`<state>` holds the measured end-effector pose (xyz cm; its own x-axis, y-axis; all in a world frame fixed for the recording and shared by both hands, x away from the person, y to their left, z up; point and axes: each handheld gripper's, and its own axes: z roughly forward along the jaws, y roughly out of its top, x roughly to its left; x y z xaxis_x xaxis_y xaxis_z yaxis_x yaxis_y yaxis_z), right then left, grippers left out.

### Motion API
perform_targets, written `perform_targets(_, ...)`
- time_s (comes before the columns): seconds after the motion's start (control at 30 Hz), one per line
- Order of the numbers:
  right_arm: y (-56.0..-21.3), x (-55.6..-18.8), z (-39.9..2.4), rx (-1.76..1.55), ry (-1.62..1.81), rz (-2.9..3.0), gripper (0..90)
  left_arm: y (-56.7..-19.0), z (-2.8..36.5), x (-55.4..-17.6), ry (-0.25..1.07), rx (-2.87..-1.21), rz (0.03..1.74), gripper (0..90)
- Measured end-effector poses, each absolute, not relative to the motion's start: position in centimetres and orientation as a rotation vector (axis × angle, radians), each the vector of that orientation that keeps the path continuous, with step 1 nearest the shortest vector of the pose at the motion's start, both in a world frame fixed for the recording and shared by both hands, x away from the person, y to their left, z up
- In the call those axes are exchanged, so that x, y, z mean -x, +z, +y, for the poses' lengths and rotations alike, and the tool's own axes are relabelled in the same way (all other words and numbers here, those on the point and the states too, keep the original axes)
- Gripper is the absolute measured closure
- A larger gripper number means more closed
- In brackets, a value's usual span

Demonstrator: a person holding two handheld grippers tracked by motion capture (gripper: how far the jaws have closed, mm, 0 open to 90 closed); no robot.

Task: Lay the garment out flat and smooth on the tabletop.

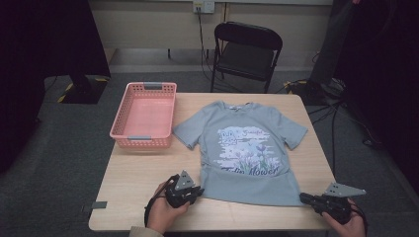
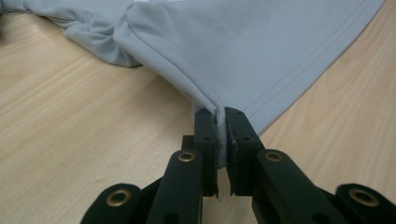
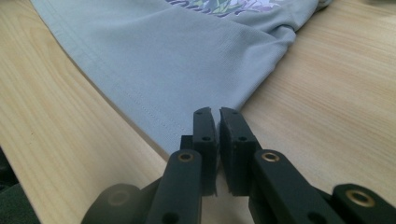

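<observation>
While pinched at both near hem corners: shirt [image 1: 247, 148] flat, print up, mid-table, likely ready for lifting or folding
left gripper [image 1: 197, 191]: clamped on left corner [image 2: 219, 135], cloth bunched between the jaws
right gripper [image 1: 305, 198]: nipped shut at right corner [image 3: 196, 126]
hands: low, level, aimed inward
basket [image 1: 144, 114]: far left, beside sleeve

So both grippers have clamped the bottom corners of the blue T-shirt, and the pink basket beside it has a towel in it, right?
Not quite. The pink basket is empty, as the high view shows. The rest holds: the left gripper and the right gripper are each shut on a bottom corner of the blue T-shirt.
</observation>
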<state>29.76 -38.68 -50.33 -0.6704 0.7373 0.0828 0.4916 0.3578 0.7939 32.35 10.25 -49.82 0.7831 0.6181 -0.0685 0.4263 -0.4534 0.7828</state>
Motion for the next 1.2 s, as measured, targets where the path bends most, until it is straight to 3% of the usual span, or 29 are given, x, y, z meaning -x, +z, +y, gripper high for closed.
perform_targets(0.53, -50.3, -29.3, -38.7, -1.076, 1.217, 2.349, 82.7, -50.1, 10.7, -30.4, 0.268, -2.134, 0.783, 83.6)
perform_targets(0.6, -50.3, -29.3, -38.7, -1.080, 1.226, 2.347, 78.3, -50.1, 10.8, -30.6, 0.278, -2.113, 0.789, 75.1)
perform_targets(0.7, -50.0, -29.5, -38.7, -1.099, 1.239, 2.302, 63.5, -50.0, 11.0, -31.3, 0.306, -2.050, 0.815, 51.2)
perform_targets(0.77, -49.6, -29.9, -38.7, -1.112, 1.251, 2.276, 61.4, -49.9, 11.1, -32.1, 0.314, -2.007, 0.853, 39.7)
perform_targets(0.9, -49.5, -31.0, -38.1, -1.122, 1.221, 2.268, 60.2, -50.1, 10.5, -33.7, 0.291, -2.011, 0.887, 42.6)
perform_targets(1.0, -49.9, -31.7, -37.4, -1.122, 1.163, 2.294, 63.9, -50.4, 9.9, -34.4, 0.282, -2.056, 0.901, 59.4)
perform_targets(1.03, -50.0, -31.7, -37.3, -1.110, 1.149, 2.303, 72.0, -50.3, 9.9, -34.5, 0.271, -2.065, 0.907, 73.3)
perform_targets(1.1, -50.0, -31.6, -37.3, -1.091, 1.148, 2.322, 79.6, -50.1, 9.9, -34.2, 0.268, -2.085, 0.893, 81.9)
perform_targets(1.2, -50.1, -31.1, -37.9, -1.093, 1.161, 2.347, 88.8, -49.9, 10.3, -33.3, 0.264, -2.100, 0.873, 87.0)
